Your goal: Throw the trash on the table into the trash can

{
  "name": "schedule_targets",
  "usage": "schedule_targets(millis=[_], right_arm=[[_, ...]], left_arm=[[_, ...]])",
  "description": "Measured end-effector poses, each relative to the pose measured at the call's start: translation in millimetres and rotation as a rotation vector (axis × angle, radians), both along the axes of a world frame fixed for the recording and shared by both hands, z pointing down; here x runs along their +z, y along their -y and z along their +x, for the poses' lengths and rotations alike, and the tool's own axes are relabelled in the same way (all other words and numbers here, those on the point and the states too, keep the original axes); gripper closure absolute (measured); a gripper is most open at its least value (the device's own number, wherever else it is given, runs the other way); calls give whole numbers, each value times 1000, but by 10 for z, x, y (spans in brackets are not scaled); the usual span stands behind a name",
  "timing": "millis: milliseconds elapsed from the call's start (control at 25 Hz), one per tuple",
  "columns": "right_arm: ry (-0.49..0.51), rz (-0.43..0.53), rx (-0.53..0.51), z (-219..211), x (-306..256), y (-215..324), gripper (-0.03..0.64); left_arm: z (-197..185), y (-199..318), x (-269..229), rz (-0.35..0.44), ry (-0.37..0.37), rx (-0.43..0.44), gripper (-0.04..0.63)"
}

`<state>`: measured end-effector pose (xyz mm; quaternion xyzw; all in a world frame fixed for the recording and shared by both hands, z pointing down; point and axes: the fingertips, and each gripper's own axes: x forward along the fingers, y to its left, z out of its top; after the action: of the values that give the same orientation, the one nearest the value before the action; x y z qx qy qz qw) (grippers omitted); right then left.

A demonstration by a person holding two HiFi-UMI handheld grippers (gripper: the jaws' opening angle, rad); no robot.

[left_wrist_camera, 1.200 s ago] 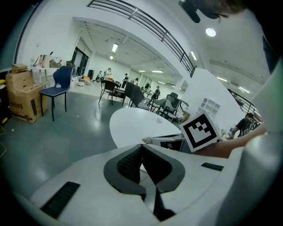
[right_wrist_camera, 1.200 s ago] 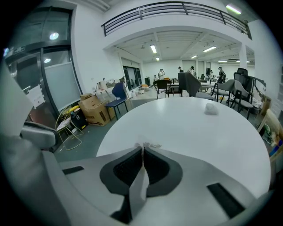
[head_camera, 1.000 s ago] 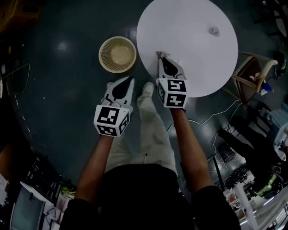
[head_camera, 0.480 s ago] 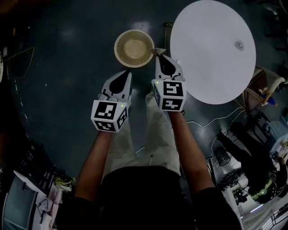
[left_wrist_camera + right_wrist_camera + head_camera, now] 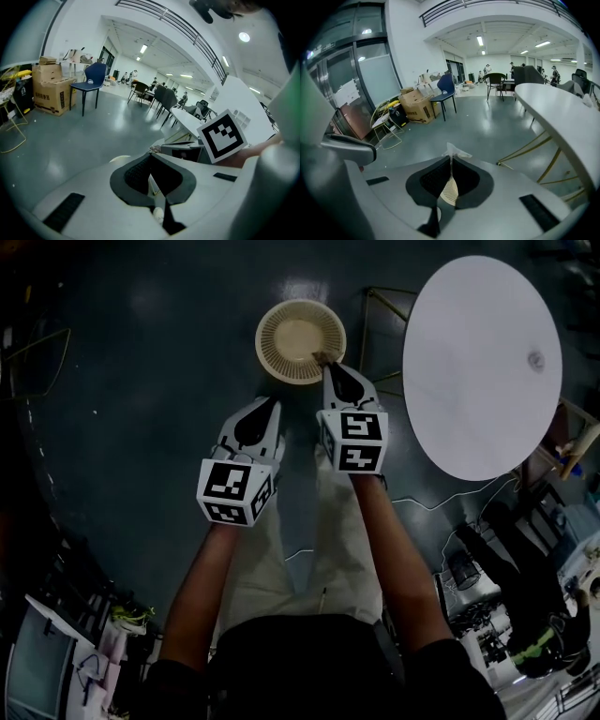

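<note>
Right tongs: the right tongs (image 5: 330, 365) were closed on a thin, crumpled scrap (image 5: 322, 357), which stuck out past their tips.
Left tongs: the left tongs (image 5: 270, 405) were closed, with nothing visible between them. They were just beside the right tongs and a little behind them.
Trash can: the round ribbed trash can (image 5: 272, 324) stood on the floor, just ahead of and below the right tongs. The scrap hung over its near rim, not over its middle.
Risk: I judged that a release here could fail. The scrap looked light, so it could drift, catch the rim and land on the floor. It could also cling to the pads.
Left to do: one more small piece (image 5: 535, 359) lay on the white worktop (image 5: 478, 381), well apart to the right of the right tongs.
Around: the gold legs (image 5: 380, 306) of the worktop stood near the can, to the right of the tongs. Cardboard boxes (image 5: 417, 108) and a blue chair (image 5: 445, 89) were far ahead.
In the way: nothing stood between the right tongs and the can.
</note>
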<state>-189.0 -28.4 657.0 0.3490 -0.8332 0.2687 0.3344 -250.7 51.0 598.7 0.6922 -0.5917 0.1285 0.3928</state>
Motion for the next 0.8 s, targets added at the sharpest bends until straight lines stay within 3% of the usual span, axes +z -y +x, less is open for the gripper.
schedule_targets(millis=[360, 520, 800], right_arm=[[-54, -61, -33, -207, 1139, -46, 588], [-60, -75, -21, -197, 1465, 3, 588], [-61, -99, -30, -378, 2142, -60, 588]], left_arm=[[-238, 11, 1126, -30, -7, 34, 588], [-279, 20, 1478, -32, 34, 72, 588], [-373, 5, 2031, -48, 31, 84, 588]])
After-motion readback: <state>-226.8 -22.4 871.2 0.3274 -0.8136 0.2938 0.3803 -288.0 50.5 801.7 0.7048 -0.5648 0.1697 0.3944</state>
